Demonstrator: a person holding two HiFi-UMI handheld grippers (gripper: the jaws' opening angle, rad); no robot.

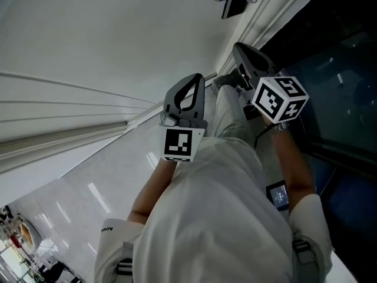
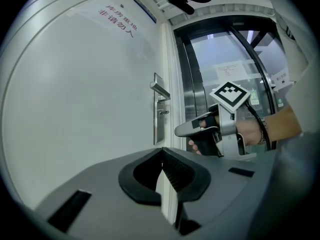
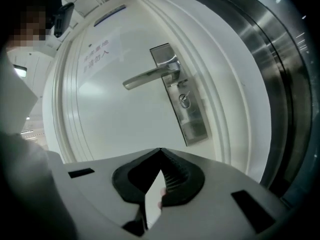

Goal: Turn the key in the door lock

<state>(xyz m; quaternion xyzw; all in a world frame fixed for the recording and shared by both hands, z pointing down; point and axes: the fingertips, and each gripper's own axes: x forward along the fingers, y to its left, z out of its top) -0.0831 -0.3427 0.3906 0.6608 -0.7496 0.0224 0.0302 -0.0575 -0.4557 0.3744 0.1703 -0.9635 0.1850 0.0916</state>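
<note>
Nearest, the left gripper (image 2: 161, 151) is seen with its jaws pressed together at the tips and nothing pinched between them; it is held level and well back from the door (image 2: 90, 99). The right gripper (image 3: 160, 150) is likewise closed tip to tip on nothing; only white door is seen through the wedge behind its tips. From the left gripper view it is found further forward, with its nose near the lock plate (image 3: 192, 119) but apart from it.

On that plate, just below the lever handle (image 3: 150, 76), a small metal piece is seen standing out of the cylinder; it is taken to be the key (image 3: 185, 101), seated in the lock. How far it is turned cannot be told.

The step in hand is not settled by this. A seated key with a closed, empty gripper just off it fits a reach toward the key as well as a release after the turn. What can be judged is that no hold on the key is possible with the jaws as they stand. It is also judged that the key's small, thin head, set close under the handle, leaves little room.

Beyond, a sign in red characters (image 2: 117, 20) is seen high on the door and a door closer (image 2: 181, 3) at its top; a steel frame (image 3: 270, 84) is seen at the right.
</note>
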